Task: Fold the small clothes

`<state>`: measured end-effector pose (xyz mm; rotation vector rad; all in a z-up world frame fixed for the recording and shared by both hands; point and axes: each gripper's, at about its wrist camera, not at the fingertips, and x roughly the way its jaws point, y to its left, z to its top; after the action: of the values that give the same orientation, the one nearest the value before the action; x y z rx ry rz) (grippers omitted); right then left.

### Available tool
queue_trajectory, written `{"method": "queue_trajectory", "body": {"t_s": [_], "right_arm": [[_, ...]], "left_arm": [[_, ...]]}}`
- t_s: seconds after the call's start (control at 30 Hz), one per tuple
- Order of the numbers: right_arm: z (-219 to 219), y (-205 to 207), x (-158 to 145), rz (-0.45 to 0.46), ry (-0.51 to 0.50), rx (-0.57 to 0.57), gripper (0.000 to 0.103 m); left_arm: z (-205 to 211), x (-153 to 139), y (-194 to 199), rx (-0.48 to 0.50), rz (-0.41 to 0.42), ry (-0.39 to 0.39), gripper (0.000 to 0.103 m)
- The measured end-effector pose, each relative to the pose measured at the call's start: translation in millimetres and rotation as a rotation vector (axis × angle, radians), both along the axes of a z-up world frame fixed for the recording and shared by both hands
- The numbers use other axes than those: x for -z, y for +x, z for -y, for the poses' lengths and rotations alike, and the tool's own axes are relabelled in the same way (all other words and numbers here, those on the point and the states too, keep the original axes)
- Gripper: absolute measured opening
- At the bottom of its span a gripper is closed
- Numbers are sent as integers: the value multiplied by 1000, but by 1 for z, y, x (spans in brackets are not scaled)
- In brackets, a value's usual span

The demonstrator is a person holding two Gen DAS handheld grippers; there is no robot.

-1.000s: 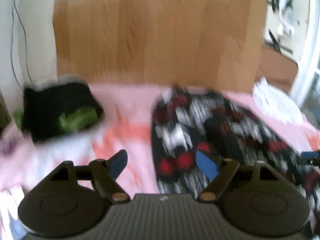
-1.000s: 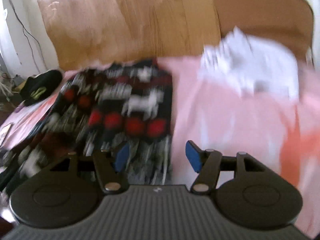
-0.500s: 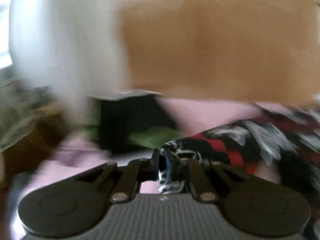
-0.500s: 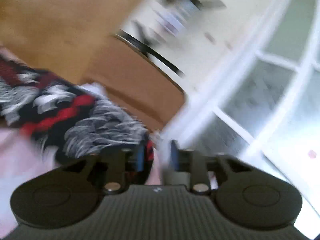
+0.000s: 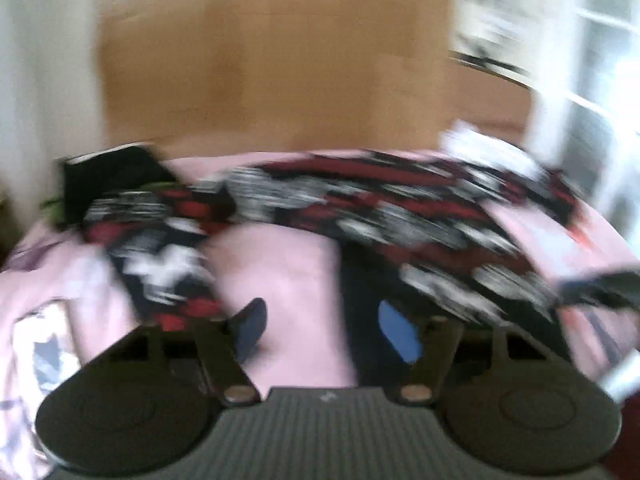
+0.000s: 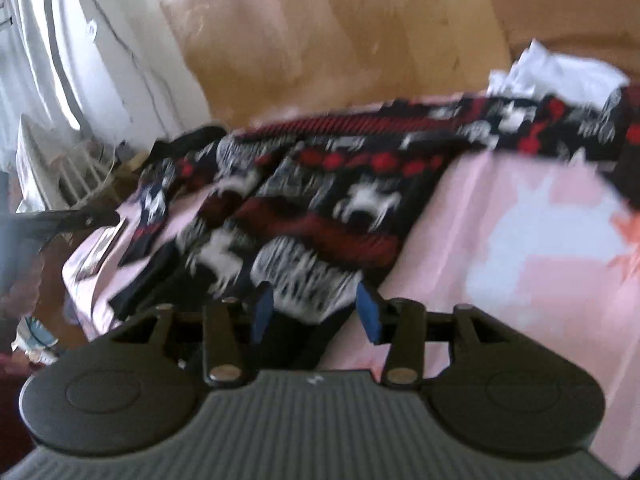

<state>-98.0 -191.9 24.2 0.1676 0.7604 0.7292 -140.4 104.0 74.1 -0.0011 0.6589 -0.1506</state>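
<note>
1. Patterned garment [image 5: 360, 216] (black/red/white knit) lies on the pink sheet [image 5: 280, 272], long axis running 9 to 3 o'clock across the left wrist view.
2. Left gripper [image 5: 324, 328]: jaws have just been opening, now released, nothing btwn the pads.
3. Right gripper [image 6: 316, 312]: jaws also just opening; garment hem sits btwn the pads, contact not clear.
4. Only the left view shows the black item [image 5: 108, 176] at 10 o'clock; only the right view shows the white cloth [image 6: 560, 68] sharply.
5. Both blurred; pattern details hard to read.

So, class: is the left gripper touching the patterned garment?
Apart. In the left wrist view the left gripper stands open over bare pink sheet, with the patterned garment lying beyond its blue pads.
</note>
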Motion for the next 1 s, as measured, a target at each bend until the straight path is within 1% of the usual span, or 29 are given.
{"method": "queue_trajectory", "body": {"t_s": [0.03, 0.07, 0.1, 0.13, 0.17, 0.2, 0.23, 0.27, 0.3, 0.33, 0.37, 0.4, 0.43, 0.47, 0.5, 0.53, 0.57, 0.6, 0.63, 0.67, 0.7, 0.73, 0.77, 0.83, 0.9, 0.93, 1.0], "right_arm": [[-3, 3, 3, -13, 1, -5, 51], [-2, 6, 8, -20, 8, -8, 52], [-6, 3, 9, 9, 9, -1, 51], [-11, 8, 9, 29, -7, -3, 37], [-18, 11, 11, 42, -23, -2, 22], [-18, 16, 13, 42, -29, 5, 15], [-18, 26, 14, 34, -17, 12, 14], [-19, 44, 13, 48, -11, 25, 14], [-5, 48, 4, 85, -17, 32, 14], [4, 46, -8, 134, -28, 52, 13], [13, 45, -20, 174, -31, 72, 13], [28, 39, -34, 203, -25, 88, 12], [42, 34, -44, 220, -16, 94, 5], [55, 31, -53, 229, -23, 102, 5], [68, 27, -57, 222, -27, 88, 5], [78, 22, -59, 204, -28, 63, 5], [78, 20, -56, 193, -53, 51, 4], [77, 20, -50, 187, -103, 54, 5], [75, 22, -43, 179, -154, 75, 9], [73, 28, -38, 170, -180, 123, 9], [76, 37, -34, 154, -178, 163, 9], [80, 46, -32, 137, -164, 188, 9], [82, 54, -31, 127, -149, 208, 9], [80, 67, -32, 132, -116, 210, 9], [64, 76, -34, 149, -101, 175, 11], [54, 81, -34, 160, -99, 150, 12], [28, 85, -34, 167, -91, 92, 13]], "left_arm": [[16, 5, -6, 42, -5, 15, 80], [31, 11, -10, 70, -9, 49, 80], [41, 18, -12, 83, -12, 95, 80], [51, 27, -9, 84, -29, 154, 72], [58, 36, -4, 77, -65, 195, 42], [57, 44, 1, 80, -105, 196, 29], [53, 47, 5, 79, -122, 175, 26], [45, 42, 6, 80, -131, 131, 18], [34, 34, 6, 73, -142, 85, 18], [19, 21, 2, 71, -137, 7, 17], [1, 6, -5, 88, -128, -113, 16], [-12, -3, -12, 111, -117, -211, 16], [-22, -12, -22, 139, -96, -282, 16], [-26, -20, -32, 160, -72, -307, 16], [-27, -23, -43, 165, -56, -298, 16], [-25, -21, -50, 174, -67, -294, 21], [-21, -15, -53, 174, -90, -296, 29], [-17, -3, -53, 166, -132, -291, 36], [-12, 10, -51, 152, -185, -268, 49], [-8, 22, -48, 131, -228, -237, 50], [-7, 32, -44, 106, -264, -208, 50], [-12, 38, -38, 80, -292, -191, 50], [-18, 38, -37, 51, -299, -180, 50], [-36, 27, -40, -13, -257, -173, 50], [-58, 9, -43, -95, -189, -174, 56], [-68, 1, -45, -139, -159, -176, 63], [-86, -10, -46, -229, -110, -186, 65]]}}
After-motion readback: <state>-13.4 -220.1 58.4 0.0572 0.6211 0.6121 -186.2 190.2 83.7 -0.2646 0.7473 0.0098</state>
